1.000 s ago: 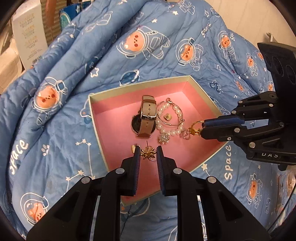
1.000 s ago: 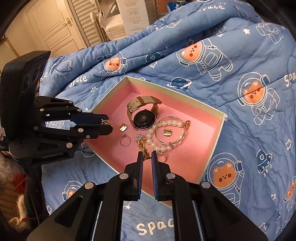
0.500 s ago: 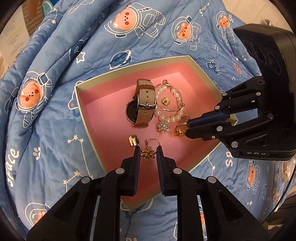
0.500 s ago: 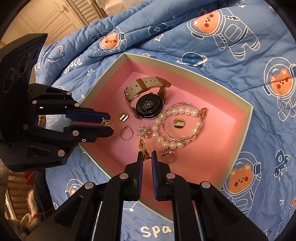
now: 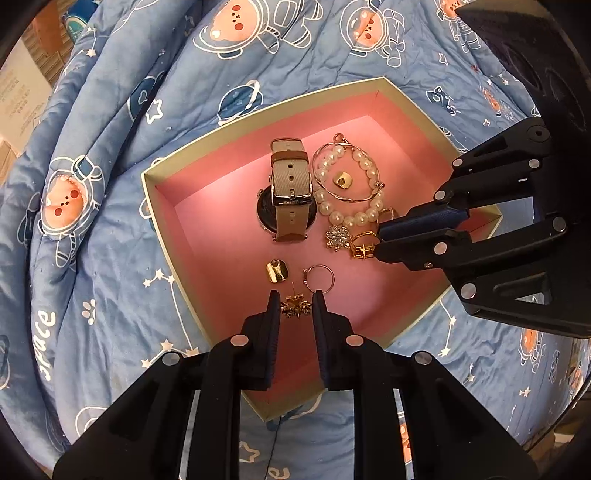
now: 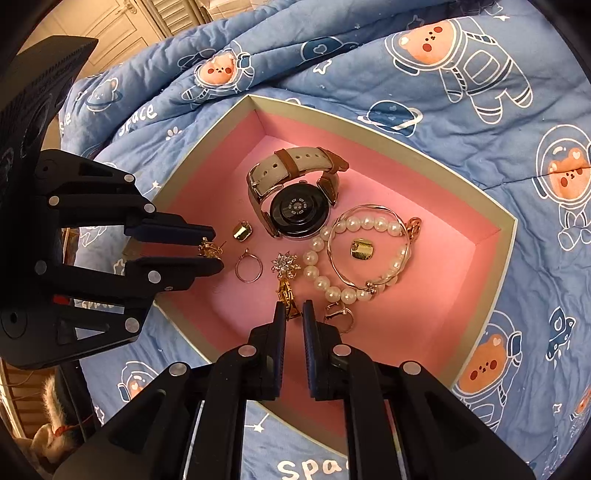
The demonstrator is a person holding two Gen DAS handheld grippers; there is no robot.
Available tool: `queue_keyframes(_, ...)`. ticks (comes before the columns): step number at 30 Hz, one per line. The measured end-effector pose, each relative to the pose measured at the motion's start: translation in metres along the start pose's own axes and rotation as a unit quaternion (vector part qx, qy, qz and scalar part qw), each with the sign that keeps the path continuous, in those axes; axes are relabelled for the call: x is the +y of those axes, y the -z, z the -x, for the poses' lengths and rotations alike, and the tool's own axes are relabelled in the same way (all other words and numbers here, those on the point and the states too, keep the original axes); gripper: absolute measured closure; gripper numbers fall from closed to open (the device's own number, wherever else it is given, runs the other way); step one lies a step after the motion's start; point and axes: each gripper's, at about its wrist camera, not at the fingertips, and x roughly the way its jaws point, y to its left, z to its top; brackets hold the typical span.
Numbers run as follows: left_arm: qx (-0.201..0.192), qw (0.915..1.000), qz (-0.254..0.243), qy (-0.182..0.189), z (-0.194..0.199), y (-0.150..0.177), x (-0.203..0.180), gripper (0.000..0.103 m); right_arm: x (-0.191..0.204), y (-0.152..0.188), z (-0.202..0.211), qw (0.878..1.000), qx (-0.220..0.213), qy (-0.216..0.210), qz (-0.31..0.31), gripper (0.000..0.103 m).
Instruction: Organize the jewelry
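Observation:
A pink-lined box [image 5: 164,192] [image 6: 495,236] on the blue quilt holds a watch [image 5: 290,195] [image 6: 295,192], a pearl bracelet [image 5: 351,184] [image 6: 354,258], a snowflake charm [image 5: 337,236] [image 6: 284,264], a thin ring [image 5: 320,277] [image 6: 248,271] and gold square studs [image 5: 277,272] [image 6: 242,232]. My left gripper [image 5: 295,308] [image 6: 212,251] is shut on a gold flower earring [image 5: 294,308] [image 6: 208,250] just above the box floor. My right gripper [image 6: 293,315] [image 5: 375,242] is shut on a gold ring-like piece [image 6: 286,297] [image 5: 362,245] low inside the box.
The quilt [image 5: 110,110] lies in raised folds around the box. A white printed carton [image 5: 14,96] stands at the far left. White doors [image 6: 122,14] show behind the bed. Another ring [image 6: 338,317] lies right of my right fingers.
Both grippers have moved lower and closer over the box, each holding its piece. The right gripper has come further in over the box floor toward the snowflake charm.

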Motion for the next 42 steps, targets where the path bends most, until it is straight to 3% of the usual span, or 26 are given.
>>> queue_keyframes(4, -0.006, 1.0, 0.001, -0.002, -0.004, 0.0, 0.0, 0.083, 0.001, 0.0, -0.004, 1.0, -0.002, 0.0, -0.004, 0.091)
queue_keyframes(7, -0.021, 0.9998, 0.006, 0.004, 0.0, 0.0, 0.002, 0.068, -0.002, 0.001, -0.002, 1.0, -0.007, -0.004, -0.01, 0.076)
queue_keyframes(8, -0.026, 0.9996, 0.008, 0.005, 0.002, 0.0, 0.002, 0.058, -0.002, 0.001, -0.001, 1.0, -0.01, -0.006, -0.012, 0.075)
queue_keyframes(9, -0.031, 0.9995, 0.009, 0.006, 0.007, 0.002, 0.005, 0.054, -0.004, 0.001, 0.001, 1.0, -0.012, -0.007, -0.012, 0.075)
queue_keyframes(16, -0.06, 0.998, 0.017, 0.008, 0.026, 0.005, 0.01, 0.046, -0.009, 0.004, 0.016, 0.999, -0.037, -0.015, -0.019, 0.074)
queue_keyframes(20, -0.102, 0.9942, 0.036, 0.003, 0.046, 0.017, 0.012, 0.022, -0.009, 0.011, 0.033, 0.998, -0.064, -0.008, -0.022, 0.064)
queue_keyframes(28, -0.195, 0.9771, 0.081, -0.029, 0.076, 0.056, 0.016, 0.014, 0.002, 0.038, 0.069, 0.986, -0.16, 0.039, -0.013, 0.043)
queue_keyframes(32, -0.228, 0.9665, 0.108, -0.048, 0.082, 0.077, 0.013, 0.013, 0.01, 0.055, 0.074, 0.977, -0.202, 0.065, -0.023, 0.041)
queue_keyframes(36, -0.256, 0.9557, 0.132, -0.061, 0.084, 0.1, 0.007, 0.013, 0.027, 0.076, 0.079, 0.962, -0.253, 0.099, -0.029, 0.036)
queue_keyframes(42, -0.293, 0.94, 0.136, -0.11, 0.097, 0.14, -0.018, 0.013, 0.057, 0.114, 0.088, 0.932, -0.332, 0.131, -0.068, 0.027)
